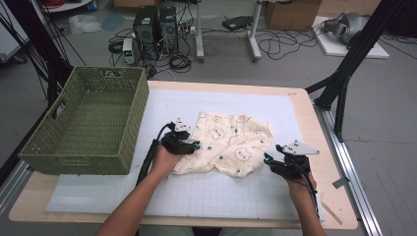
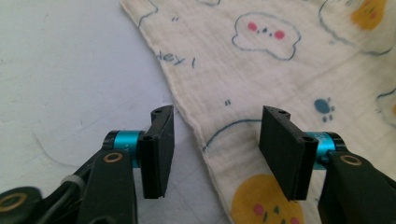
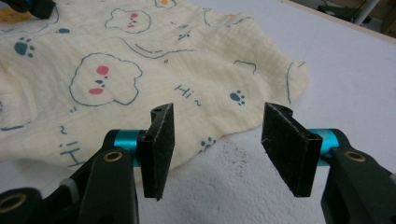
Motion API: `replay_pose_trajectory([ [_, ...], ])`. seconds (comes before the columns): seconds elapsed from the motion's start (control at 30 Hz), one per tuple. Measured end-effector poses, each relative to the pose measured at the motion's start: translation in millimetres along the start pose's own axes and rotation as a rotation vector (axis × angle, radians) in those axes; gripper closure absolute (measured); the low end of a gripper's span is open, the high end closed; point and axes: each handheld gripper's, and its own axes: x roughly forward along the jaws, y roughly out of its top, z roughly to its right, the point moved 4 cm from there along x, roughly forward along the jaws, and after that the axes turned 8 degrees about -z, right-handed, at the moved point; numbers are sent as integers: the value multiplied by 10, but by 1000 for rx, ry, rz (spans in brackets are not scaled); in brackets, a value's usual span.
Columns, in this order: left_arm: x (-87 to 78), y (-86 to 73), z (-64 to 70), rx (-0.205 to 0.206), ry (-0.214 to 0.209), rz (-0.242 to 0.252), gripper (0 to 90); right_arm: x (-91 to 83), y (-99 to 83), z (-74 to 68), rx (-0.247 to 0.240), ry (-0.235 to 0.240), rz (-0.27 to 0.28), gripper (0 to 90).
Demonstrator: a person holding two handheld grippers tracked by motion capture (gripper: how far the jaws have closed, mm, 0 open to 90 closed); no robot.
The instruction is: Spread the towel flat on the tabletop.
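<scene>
Currently: one cloth (image 1: pixel 231 143), one basket (image 1: pixel 88 120), two grippers, all on or over one surface (image 1: pixel 305 123) with a white mat (image 1: pixel 196 194).

Cloth: cream, printed with bear faces and paw marks, lying crumpled near the middle of the mat, right of the basket and apart from it. Its long axis runs roughly left to right in the high view, slightly tilted, with the far right corner higher and the near left corner toward the person. No clear front or back that I can tell.

Left gripper (image 1: pixel 196 146): at the cloth's left edge. In the left gripper view (image 2: pixel 215 140) the jaws are spread, with the cloth's hem (image 2: pixel 187 112) running diagonally between them; one jaw is over bare mat, the other over cloth. Not pinching.

Right gripper (image 1: pixel 268 158): just beside the cloth's near right edge. In the right gripper view (image 3: pixel 217 144) the jaws are spread, the cloth edge (image 3: pixel 219 135) just ahead of them, mat beneath. Nothing held.

Basket: green, woven, at the left of the surface.
</scene>
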Motion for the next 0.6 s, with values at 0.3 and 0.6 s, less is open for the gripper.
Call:
replay_pose_trajectory([
  [0.3, -18, 0, 33, 86, -20, 11, 855, 4, -1, -14, -5, 1, 0, 434],
  [0.6, -194, -111, -447, -114, 101, 27, 858, 118, 25, -151, -20, 85, -23, 432],
])
